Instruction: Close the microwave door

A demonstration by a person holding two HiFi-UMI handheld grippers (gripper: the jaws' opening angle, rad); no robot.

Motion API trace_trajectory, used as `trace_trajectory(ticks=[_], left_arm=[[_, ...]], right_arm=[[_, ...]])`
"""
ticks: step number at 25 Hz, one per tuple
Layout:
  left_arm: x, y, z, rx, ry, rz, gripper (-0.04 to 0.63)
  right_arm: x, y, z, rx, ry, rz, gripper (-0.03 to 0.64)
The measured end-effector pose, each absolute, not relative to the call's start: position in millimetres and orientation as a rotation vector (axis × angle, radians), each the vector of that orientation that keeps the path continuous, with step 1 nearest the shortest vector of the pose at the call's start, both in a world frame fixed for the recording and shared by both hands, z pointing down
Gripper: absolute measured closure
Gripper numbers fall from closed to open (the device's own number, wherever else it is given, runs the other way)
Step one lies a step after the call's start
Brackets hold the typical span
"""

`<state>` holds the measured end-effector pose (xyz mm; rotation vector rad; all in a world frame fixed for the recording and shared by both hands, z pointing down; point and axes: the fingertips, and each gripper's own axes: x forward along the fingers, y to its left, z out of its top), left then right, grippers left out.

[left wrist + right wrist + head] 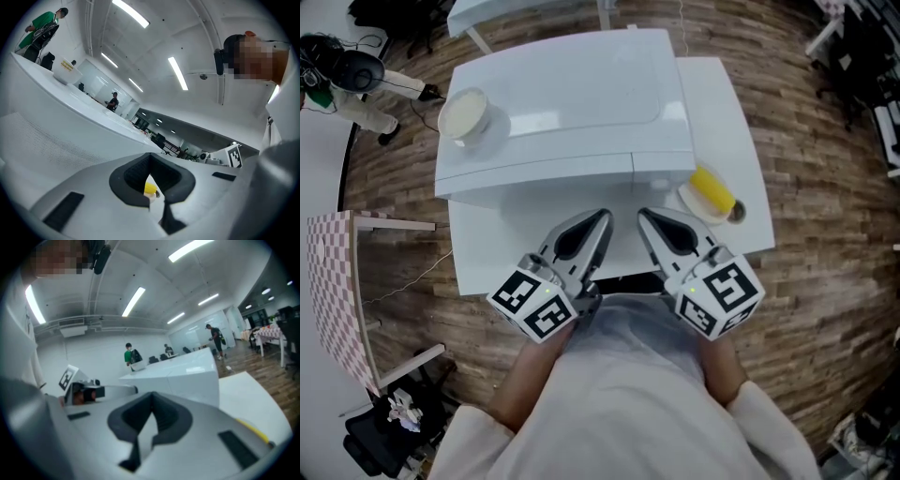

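White boxy microwave at upper centre shows a flush front, no door swung out; task looks done; left gripper and right gripper sit lower centre, jaws together, empty.

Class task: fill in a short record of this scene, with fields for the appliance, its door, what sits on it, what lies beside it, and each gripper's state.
Appliance: white microwave on a white table
Door: looks flush with the front from above; not certain
On top: pale round bowl at the left edge
Beside it: small plate with a yellow item, at the front right
Left gripper: jaws together, empty, apart from the microwave
Right gripper: jaws together, empty, apart from the microwave
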<state>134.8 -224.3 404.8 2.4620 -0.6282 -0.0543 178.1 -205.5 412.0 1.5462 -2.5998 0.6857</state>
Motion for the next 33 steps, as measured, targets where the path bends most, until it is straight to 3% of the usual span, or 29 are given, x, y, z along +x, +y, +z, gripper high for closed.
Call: trace_trajectory(ticks=[20, 33], left_arm=[[138, -201, 386, 2.474, -0.481, -0.041, 0.577], [87, -182, 375, 2.507, -0.445, -0.022, 0.577]], right_arm=[[166, -176, 382, 1.611, -2.538, 0.613, 0.594], [132, -148, 362, 1.574, -2.561, 0.616, 0.594]])
